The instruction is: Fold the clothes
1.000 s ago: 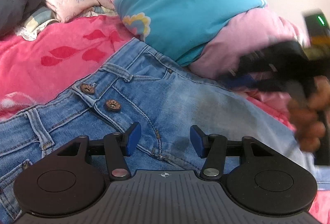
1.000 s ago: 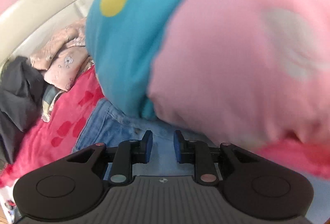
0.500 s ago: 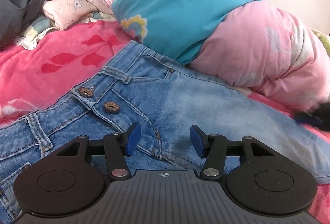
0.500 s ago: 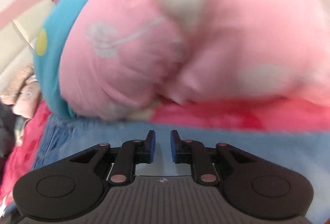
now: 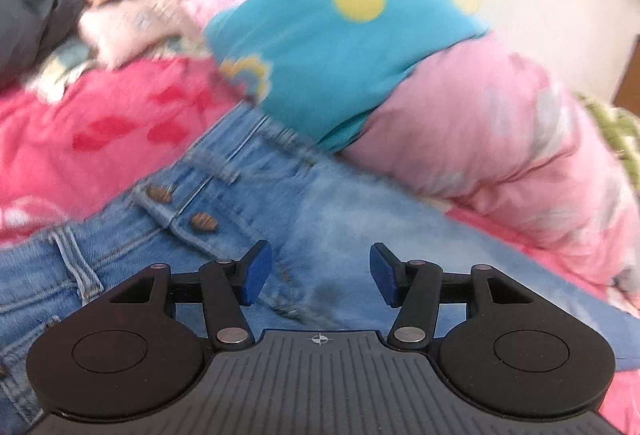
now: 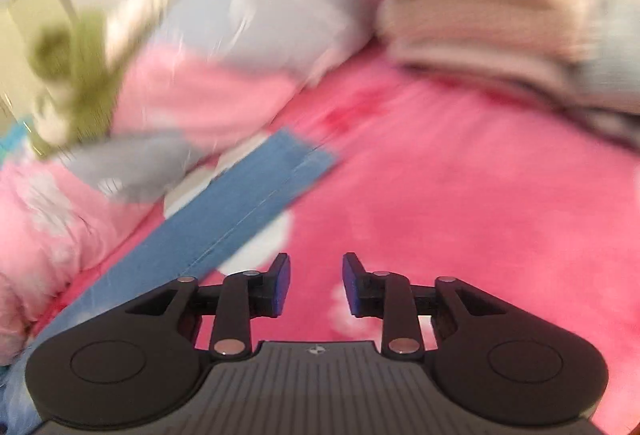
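Jeans [image 5: 168, 255], blue denim, lie flat on a pink bedspread [image 5: 80, 139], waistband end in the left wrist view with two brown buttons [image 5: 160, 193] at about 10 o'clock from the left gripper [image 5: 316, 273]. Denim fills the view from 9 o'clock through the centre to 3 o'clock, running under the gripper.

Left gripper: jaws parted roughly halfway, blue pads [image 5: 256, 271] clear on both sides, nothing clamped between them; denim shows through the gap. Whether the tips touch the cloth cannot be told.

Right wrist view (heavily blurred): one jeans leg [image 6: 240, 211] runs as a narrow blue strip from 8 o'clock up to its hem at about 11 o'clock from the right gripper [image 6: 316, 285]. The strip passes beside the gripper's 9 o'clock finger, not between the fingers. Right gripper: jaws opening, gap modest, only pink bedspread [image 6: 460, 215] seen between the pads; nothing held.

Surroundings, left wrist view: a bulky quilt, turquoise part [image 5: 340, 55] with a yellow dot at 12 o'clock, pink part [image 5: 500, 139] at 2 o'clock, its edge lying over the jeans' far edge. Pale pink printed garments [image 5: 132, 19] at 11 o'clock; a dark garment [image 5: 28, 7] at 10 o'clock, far edge.

Surroundings, right wrist view: pink and grey quilt [image 6: 220, 47] at 11 o'clock, just beside the leg hem; a pale folded stack [image 6: 480, 7] at 1 o'clock (detail lost to blur); a green patch [image 6: 72, 75] at 10 o'clock, not identifiable.
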